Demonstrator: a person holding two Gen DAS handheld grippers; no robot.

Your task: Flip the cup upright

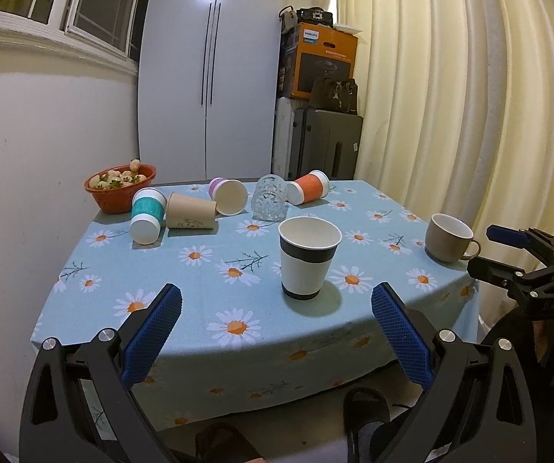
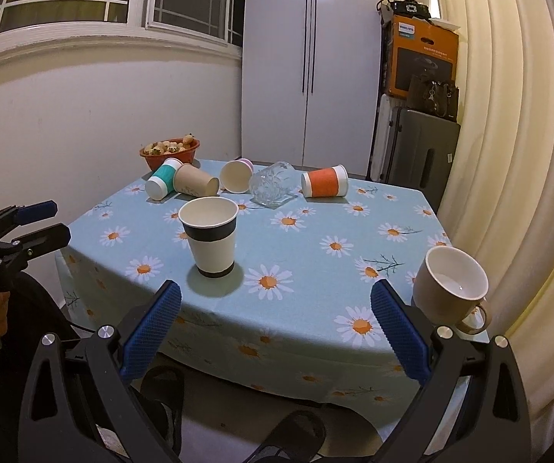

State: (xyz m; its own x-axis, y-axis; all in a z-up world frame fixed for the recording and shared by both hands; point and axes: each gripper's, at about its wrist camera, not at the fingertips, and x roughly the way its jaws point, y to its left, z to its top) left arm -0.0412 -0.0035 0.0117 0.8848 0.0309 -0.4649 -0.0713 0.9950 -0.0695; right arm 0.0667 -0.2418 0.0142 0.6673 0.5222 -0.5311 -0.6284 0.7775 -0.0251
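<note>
Several cups lie on their sides at the far edge of the table: a teal cup (image 1: pixel 146 212) (image 2: pixel 163 178), a brown paper cup (image 1: pixel 191 211) (image 2: pixel 196 181), a lilac cup (image 1: pixel 228 195) (image 2: pixel 237 174), a clear glass (image 1: pixel 270 197) (image 2: pixel 271 184) and an orange cup (image 1: pixel 308 187) (image 2: pixel 325 181). A white cup with a dark band (image 1: pixel 308 256) (image 2: pixel 211 235) and a beige mug (image 1: pixel 450 237) (image 2: pixel 448 285) stand upright. My left gripper (image 1: pixel 276 318) is open and empty before the front edge. My right gripper (image 2: pixel 276 318) is open and empty, beside the mug.
The table has a blue daisy cloth (image 1: pixel 207 266) (image 2: pixel 315 227). A red bowl of food (image 1: pixel 120 187) (image 2: pixel 169 151) sits at the far left corner. A wall is on the left, a curtain (image 1: pixel 470 96) on the right, a suitcase and boxes (image 1: pixel 319 88) behind.
</note>
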